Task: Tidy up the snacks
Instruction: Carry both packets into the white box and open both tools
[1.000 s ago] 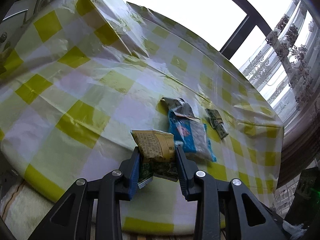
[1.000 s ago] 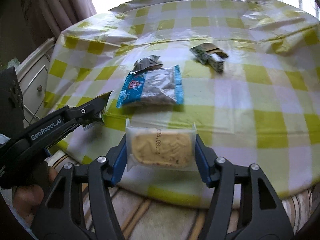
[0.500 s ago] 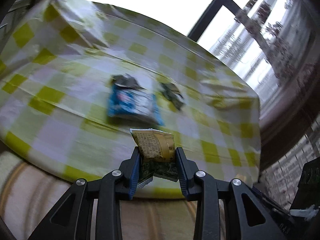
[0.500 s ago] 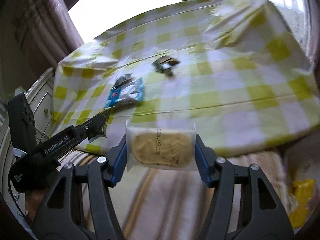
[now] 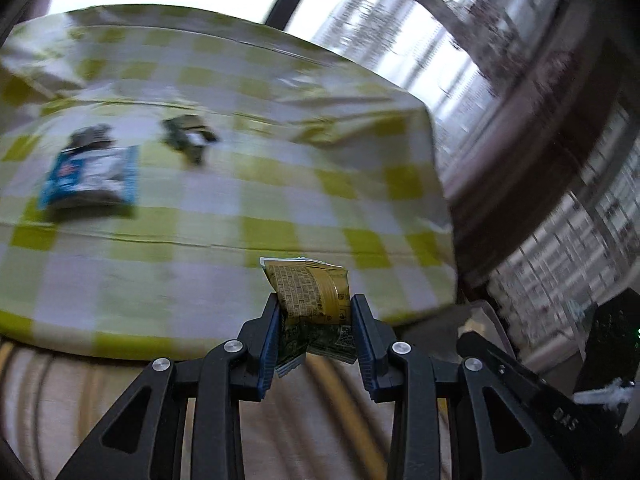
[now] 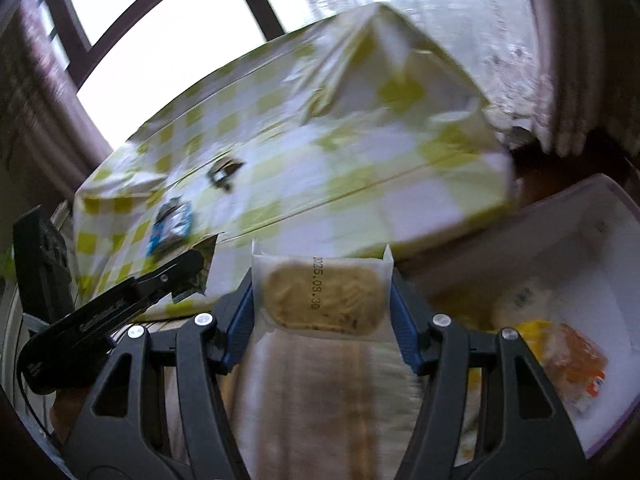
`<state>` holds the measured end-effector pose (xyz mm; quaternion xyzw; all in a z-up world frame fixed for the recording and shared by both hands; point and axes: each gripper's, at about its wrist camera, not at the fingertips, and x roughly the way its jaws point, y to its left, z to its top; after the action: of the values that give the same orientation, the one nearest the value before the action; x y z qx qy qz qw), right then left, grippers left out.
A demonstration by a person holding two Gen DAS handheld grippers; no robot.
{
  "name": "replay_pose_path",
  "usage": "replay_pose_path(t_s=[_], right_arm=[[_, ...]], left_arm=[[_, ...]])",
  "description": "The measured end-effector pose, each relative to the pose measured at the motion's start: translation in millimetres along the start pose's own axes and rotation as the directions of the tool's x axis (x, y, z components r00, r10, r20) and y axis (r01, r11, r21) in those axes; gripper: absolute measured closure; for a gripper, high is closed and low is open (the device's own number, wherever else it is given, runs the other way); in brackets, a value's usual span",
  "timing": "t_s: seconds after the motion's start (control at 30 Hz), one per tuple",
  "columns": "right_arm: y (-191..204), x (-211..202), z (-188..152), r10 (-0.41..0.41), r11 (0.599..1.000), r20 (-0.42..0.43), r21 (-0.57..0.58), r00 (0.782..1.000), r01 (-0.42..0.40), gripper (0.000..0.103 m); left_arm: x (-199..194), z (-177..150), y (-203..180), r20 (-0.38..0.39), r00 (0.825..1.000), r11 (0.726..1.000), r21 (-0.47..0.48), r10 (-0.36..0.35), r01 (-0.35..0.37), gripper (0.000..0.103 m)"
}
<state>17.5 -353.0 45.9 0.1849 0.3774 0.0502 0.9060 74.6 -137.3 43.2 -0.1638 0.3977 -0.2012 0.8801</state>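
Beside the checkered bench [image 6: 360, 168], a white bin [image 6: 600, 240] holds an orange snack bag [image 6: 576, 360]. Right claw [image 6: 320, 296] is clamped on a clear-wrapped biscuit [image 6: 320, 296]; left claw [image 5: 314, 320] is clamped on a yellow-green packet [image 5: 308, 296]. A blue packet [image 5: 90, 176] lies on the bench.

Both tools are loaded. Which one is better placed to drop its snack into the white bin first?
Right, probably. The right tool grips the clear-wrapped biscuit right beside the white bin. The left tool, holding the yellow packet, is farther off.
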Motion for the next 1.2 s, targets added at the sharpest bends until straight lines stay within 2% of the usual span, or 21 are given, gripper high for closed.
replay_pose_path(t_s=[0.23,0.5,0.57,0.6,0.67,0.7,0.73,0.77,1.03,1.2], right_arm=[[-63,-13,-3,-0.103,0.989,0.001,0.111,0.995,0.102,0.039],[-120,-25,-9,-0.186,0.958,-0.003,0.224,0.983,0.182,0.038],[-130,-30,-9,-0.202,0.950,0.001,0.244,0.979,0.195,0.035],[-135,-32,-9,-0.210,0.945,0.002,0.259,0.978,0.202,0.034],[-142,-36,-9,-0.237,0.933,0.001,0.279,0.971,0.227,0.029],[-146,-38,-9,-0.252,0.927,0.000,0.288,0.968,0.241,0.028],[-147,-39,-8,-0.256,0.925,-0.001,0.290,0.967,0.245,0.027],[-150,-40,-9,-0.258,0.924,-0.004,0.293,0.966,0.247,0.026],[-155,-39,-14,-0.248,0.921,-0.012,0.308,0.969,0.240,0.026],[-152,-38,-13,-0.245,0.924,-0.013,0.300,0.969,0.238,0.026]], left_arm=[[26,-7,-49,-0.079,0.991,0.990,0.087,-0.107,0.114,0.068],[50,-19,-99,-0.168,0.970,0.962,0.184,-0.173,0.203,0.068],[55,-21,-109,-0.189,0.964,0.953,0.201,-0.187,0.225,0.068],[57,-23,-116,-0.203,0.959,0.947,0.213,-0.198,0.241,0.067],[61,-27,-126,-0.233,0.949,0.935,0.235,-0.211,0.266,0.054],[63,-29,-131,-0.243,0.947,0.930,0.249,-0.209,0.269,0.049],[65,-31,-134,-0.246,0.948,0.929,0.258,-0.204,0.267,0.039],[65,-32,-136,-0.247,0.949,0.927,0.268,-0.198,0.263,0.037],[65,-30,-119,-0.237,0.950,0.951,0.184,-0.201,0.247,0.037],[64,-31,-117,-0.229,0.953,0.952,0.185,-0.200,0.244,0.037]])
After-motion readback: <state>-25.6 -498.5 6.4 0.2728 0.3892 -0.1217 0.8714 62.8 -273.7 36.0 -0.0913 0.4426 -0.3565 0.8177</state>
